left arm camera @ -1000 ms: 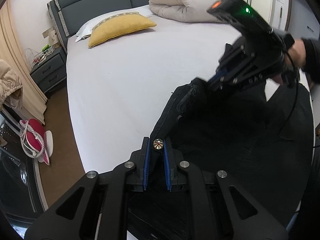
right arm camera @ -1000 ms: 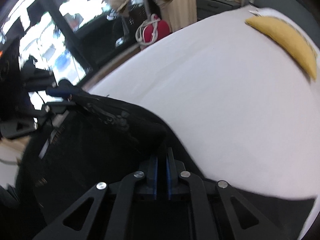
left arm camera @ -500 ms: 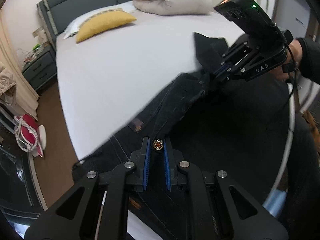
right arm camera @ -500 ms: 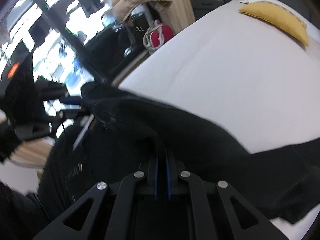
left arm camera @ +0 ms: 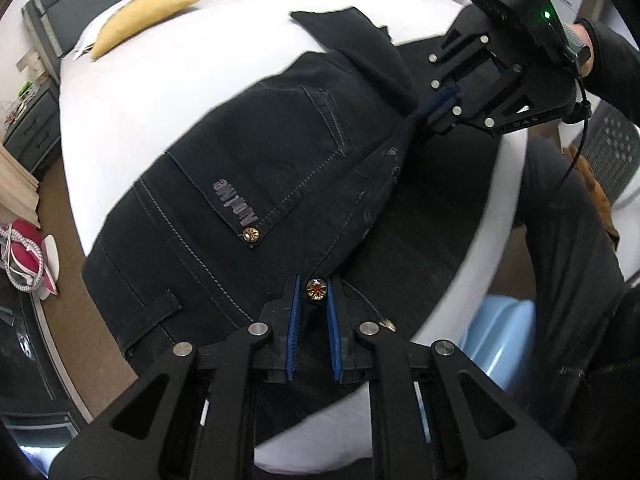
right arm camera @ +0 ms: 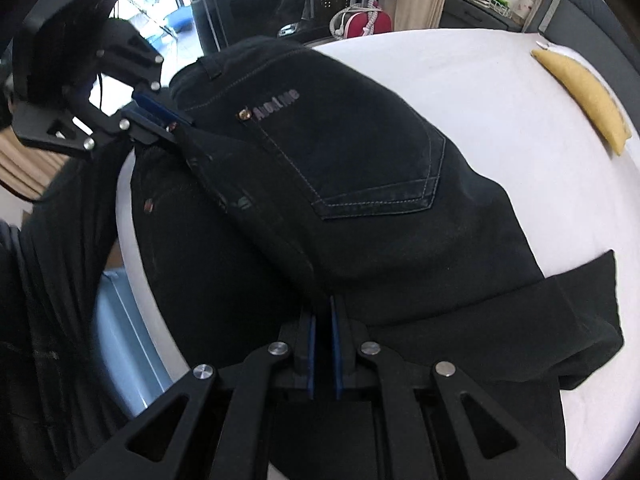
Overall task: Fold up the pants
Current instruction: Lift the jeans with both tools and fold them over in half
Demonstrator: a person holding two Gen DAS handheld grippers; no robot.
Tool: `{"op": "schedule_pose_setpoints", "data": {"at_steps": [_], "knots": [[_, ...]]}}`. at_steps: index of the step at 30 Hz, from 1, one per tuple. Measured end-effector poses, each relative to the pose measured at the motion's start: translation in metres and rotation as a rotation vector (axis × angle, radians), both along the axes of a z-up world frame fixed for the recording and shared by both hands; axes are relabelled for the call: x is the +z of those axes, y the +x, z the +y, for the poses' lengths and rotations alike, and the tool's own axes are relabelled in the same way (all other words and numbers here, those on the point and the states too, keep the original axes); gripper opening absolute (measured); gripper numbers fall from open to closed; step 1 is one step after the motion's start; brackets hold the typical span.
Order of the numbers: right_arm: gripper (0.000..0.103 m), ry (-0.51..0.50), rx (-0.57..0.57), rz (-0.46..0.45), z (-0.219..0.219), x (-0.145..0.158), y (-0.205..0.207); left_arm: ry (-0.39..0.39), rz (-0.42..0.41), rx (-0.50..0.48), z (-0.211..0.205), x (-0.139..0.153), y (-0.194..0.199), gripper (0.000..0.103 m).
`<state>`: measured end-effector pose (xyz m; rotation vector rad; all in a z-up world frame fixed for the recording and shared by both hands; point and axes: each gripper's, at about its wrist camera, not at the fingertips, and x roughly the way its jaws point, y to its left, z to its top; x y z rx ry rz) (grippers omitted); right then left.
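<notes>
A: Two grippers share one pair of black jeans (left arm camera: 280, 168). How are they held?

B: Left gripper (left arm camera: 312, 308) has its jaws nearly closed on the waistband edge beside the brass button (left arm camera: 317, 287). Right gripper (right arm camera: 323, 340) is pinched on dark denim further down the seat; from the left wrist view it (left arm camera: 440, 108) bites the same folded edge.

A: Where do the jeans lie?

B: On the white bed (left arm camera: 140, 92), near its edge, seat and back pocket (right arm camera: 352, 148) facing up.

A: Long axis?

B: It runs from the waistband at the left gripper, past the right gripper, to the leg end (left arm camera: 344, 24) pointing up the bed toward the yellow pillow (left arm camera: 140, 16).

A: Which relation governs the next move?

B: Probably this: both grippers sit along one edge, so the held half would be laid across that axis onto the lower half.
</notes>
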<state>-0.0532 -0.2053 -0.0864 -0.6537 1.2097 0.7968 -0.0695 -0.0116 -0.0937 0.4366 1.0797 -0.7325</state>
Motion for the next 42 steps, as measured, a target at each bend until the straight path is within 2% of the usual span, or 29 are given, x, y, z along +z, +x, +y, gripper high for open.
{"op": "schedule_pose_setpoints", "data": {"at_steps": [6, 10, 16, 21, 24, 31, 35, 38, 42], "knots": [[0.008, -0.131, 0.077, -0.127, 0.026, -0.014, -0.04, 0.029, 0.016, -0.037, -0.015, -0.003, -0.029, 0.011], [0.008, -0.151, 0.081, -0.153, 0.031, -0.016, -0.058, 0.036, 0.028, -0.057, -0.018, -0.004, -0.042, 0.011], [0.008, -0.188, 0.086, -0.196, 0.023, -0.019, -0.093, 0.02, 0.04, -0.09, -0.019, 0.004, -0.033, 0.011], [0.008, -0.177, 0.061, -0.192, 0.033, -0.019, -0.087, 0.034, 0.047, -0.105, -0.01, 0.001, -0.022, 0.012], [0.008, -0.207, 0.069, -0.215, 0.041, -0.024, -0.091, 0.038, 0.056, -0.104, -0.005, -0.001, -0.016, 0.012], [0.009, -0.233, 0.068, -0.237, 0.046, -0.041, -0.097, 0.04, 0.067, -0.079, -0.014, -0.01, -0.002, 0.015], [0.01, -0.267, 0.068, -0.258, 0.052, -0.049, -0.095, -0.003, 0.079, -0.075, -0.005, 0.003, -0.004, 0.017], [0.01, -0.273, 0.055, -0.261, 0.054, -0.051, -0.094, -0.051, 0.137, -0.062, 0.009, 0.021, -0.002, 0.019], [0.011, -0.271, 0.037, -0.269, 0.056, -0.054, -0.097, -0.104, 0.116, -0.041, 0.015, 0.044, 0.001, 0.02]]}}
